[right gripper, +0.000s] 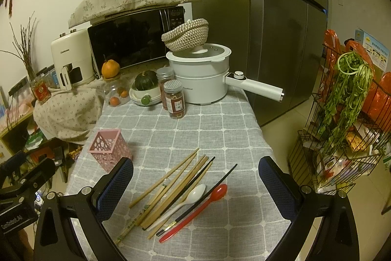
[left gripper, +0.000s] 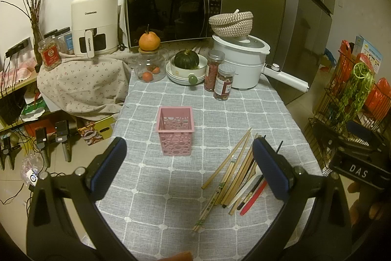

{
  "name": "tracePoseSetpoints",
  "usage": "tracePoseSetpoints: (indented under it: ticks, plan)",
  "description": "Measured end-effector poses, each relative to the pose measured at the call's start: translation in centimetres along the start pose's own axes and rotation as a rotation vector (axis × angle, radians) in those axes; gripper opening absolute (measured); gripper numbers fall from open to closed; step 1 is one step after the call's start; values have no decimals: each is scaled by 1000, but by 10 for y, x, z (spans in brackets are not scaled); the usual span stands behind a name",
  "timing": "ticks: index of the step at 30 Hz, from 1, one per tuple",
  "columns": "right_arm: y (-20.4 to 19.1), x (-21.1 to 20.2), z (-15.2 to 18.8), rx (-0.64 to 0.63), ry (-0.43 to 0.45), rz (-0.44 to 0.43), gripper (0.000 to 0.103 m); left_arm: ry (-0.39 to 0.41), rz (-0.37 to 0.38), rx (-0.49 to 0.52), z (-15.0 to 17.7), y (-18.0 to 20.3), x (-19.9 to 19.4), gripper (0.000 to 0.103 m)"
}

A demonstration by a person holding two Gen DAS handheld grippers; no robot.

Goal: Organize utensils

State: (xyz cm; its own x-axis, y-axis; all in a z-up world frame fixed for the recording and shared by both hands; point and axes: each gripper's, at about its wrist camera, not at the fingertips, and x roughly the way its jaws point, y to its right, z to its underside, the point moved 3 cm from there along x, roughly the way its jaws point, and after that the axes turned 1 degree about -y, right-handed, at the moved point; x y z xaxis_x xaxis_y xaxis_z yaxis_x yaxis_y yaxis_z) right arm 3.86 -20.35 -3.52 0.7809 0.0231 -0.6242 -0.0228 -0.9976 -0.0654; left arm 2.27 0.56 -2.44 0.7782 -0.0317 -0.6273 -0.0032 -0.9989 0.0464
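The left gripper (left gripper: 189, 168) is hovering with its fingers (left gripper: 108, 168) spread wide and holding nothing, the pink holder (left gripper: 175, 130) standing beyond them and the chopsticks (left gripper: 229, 170) lying against the right-hand finger.

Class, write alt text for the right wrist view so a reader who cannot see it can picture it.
An open right tool hovers over a loose pile of wooden chopsticks, black chopsticks, a white spoon and a red spoon on a grey checked tablecloth. An empty-looking pink holder stands to the left.

both grippers — left gripper (left gripper: 189, 168), right gripper (right gripper: 195, 190) — gape wide.
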Motion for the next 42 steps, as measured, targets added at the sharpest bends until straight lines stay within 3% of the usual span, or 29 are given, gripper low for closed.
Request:
tracePoseSetpoints:
  ticks: [10,20,23,28,35,38,42]
  plan:
    - [0,6,7,7,-20,-6,103,-10,4,6,2,4,0,102]
    - [16,24,-1,30,-88,-18,103,-76,16,61,3,15,17,102]
    - [27,40,0,57,-147,-30,103,-147,34,125,2,25,34,102]
    - [52,78,10,170,-323,-114,103,-268,89,191,0,46,68,102]
    - [82,123,23,196,-453,-37,103,-457,245,193,0,83,119,102]
    - [97,139,32,247,-503,-58,103,-522,257,244,3,102,148,98]
    - [109,146,35,287,-521,-59,103,-570,202,307,8,114,185,86]
